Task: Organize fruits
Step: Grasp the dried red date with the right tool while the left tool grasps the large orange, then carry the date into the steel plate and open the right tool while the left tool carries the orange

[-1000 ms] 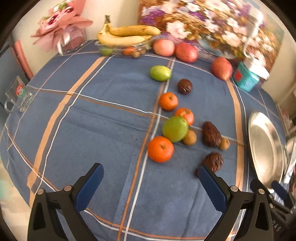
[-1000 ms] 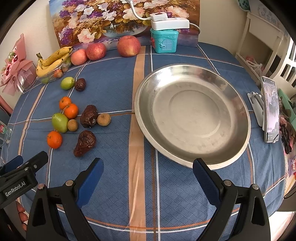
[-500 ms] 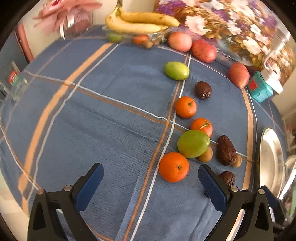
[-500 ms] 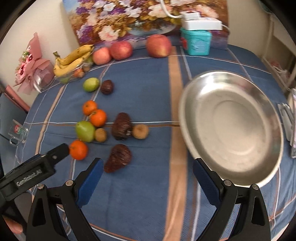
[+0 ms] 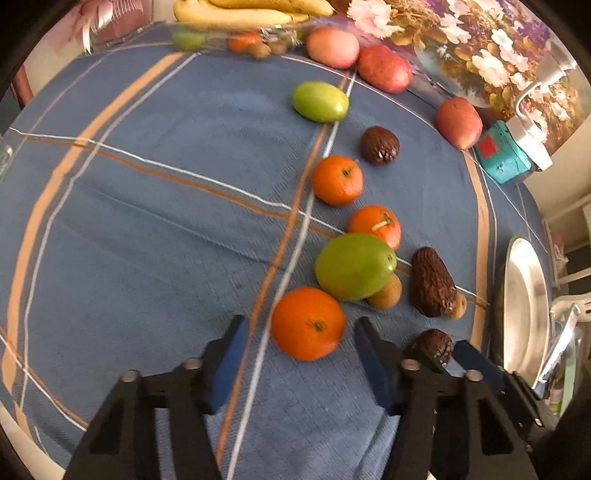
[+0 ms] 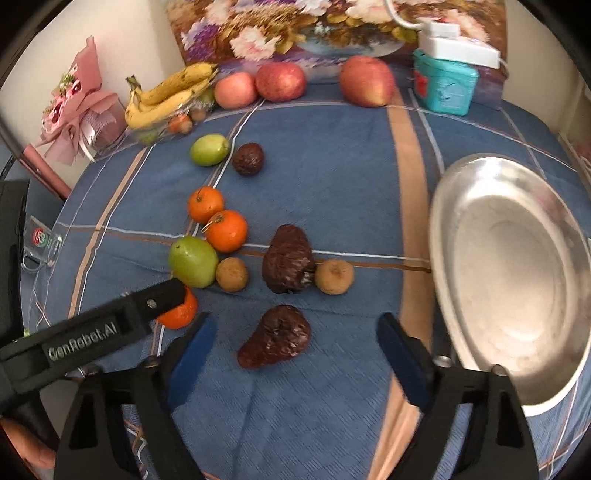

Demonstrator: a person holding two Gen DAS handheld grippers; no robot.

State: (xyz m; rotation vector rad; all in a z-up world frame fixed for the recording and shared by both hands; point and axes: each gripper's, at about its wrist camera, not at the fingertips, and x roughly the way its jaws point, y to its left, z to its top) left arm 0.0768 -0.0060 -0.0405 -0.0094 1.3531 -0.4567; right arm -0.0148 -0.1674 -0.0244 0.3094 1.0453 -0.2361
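Holding both tongs low over the blue striped cloth (image 6: 332,177), jaws apart on each. My left gripper (image 5: 299,354) sits w/ its blue pads either side of the nearest orange (image 5: 308,323); small gaps show both sides, so not clamped. My right gripper (image 6: 295,354) brackets the near dark wrinkled fruit (image 6: 277,338), pads well clear of it.

Just past the orange lies a big green fruit (image 5: 354,266), touching a small brown one (image 5: 386,293) on its right. Right of those, a longer dark wrinkled fruit (image 6: 288,258) w/ another small brown fruit (image 6: 334,277) just beside it. Further on, two more oranges (image 6: 216,218) side by side, then a smaller green fruit (image 6: 208,148) next to a round dark one (image 6: 248,158).

Steel plate (image 6: 517,288) sits to the right, nothing in it. At the far edge: bananas (image 6: 170,94) on a clear tray, three red apples (image 6: 280,81) in a row, a teal box (image 6: 445,86) & a flower painting (image 6: 295,26) against the wall. Pink bouquet (image 6: 77,107) far left.
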